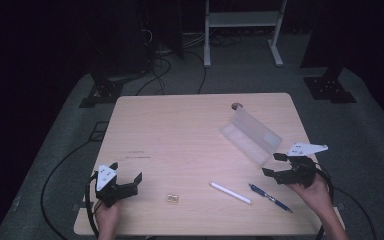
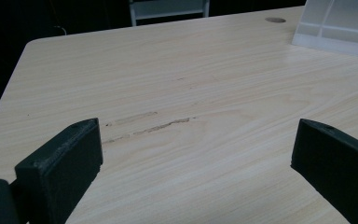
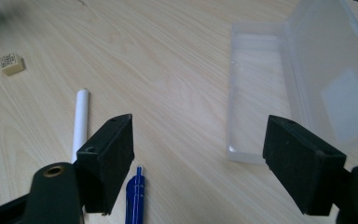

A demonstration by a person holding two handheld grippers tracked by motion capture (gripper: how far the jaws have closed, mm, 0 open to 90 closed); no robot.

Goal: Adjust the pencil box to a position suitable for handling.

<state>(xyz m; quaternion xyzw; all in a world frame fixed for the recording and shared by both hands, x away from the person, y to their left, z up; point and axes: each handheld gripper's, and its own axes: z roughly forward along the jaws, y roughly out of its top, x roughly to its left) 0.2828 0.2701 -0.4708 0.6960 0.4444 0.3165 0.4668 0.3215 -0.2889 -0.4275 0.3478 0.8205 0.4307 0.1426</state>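
An open clear plastic case lies at the table's right, its lid standing up. In front of it are a white pen and a blue pen, and further left a small tan block. My right gripper hovers open near the case's front end, above the blue pen, with nothing between its jaws. The right gripper view shows the case, the white pen, the blue pen and the block. My left gripper sits open and empty at the front left.
The wooden table has a cable hole near its far edge and faint scuff marks ahead of the left gripper. Cables and dark stands lie on the grey floor around it. A white frame stands beyond.
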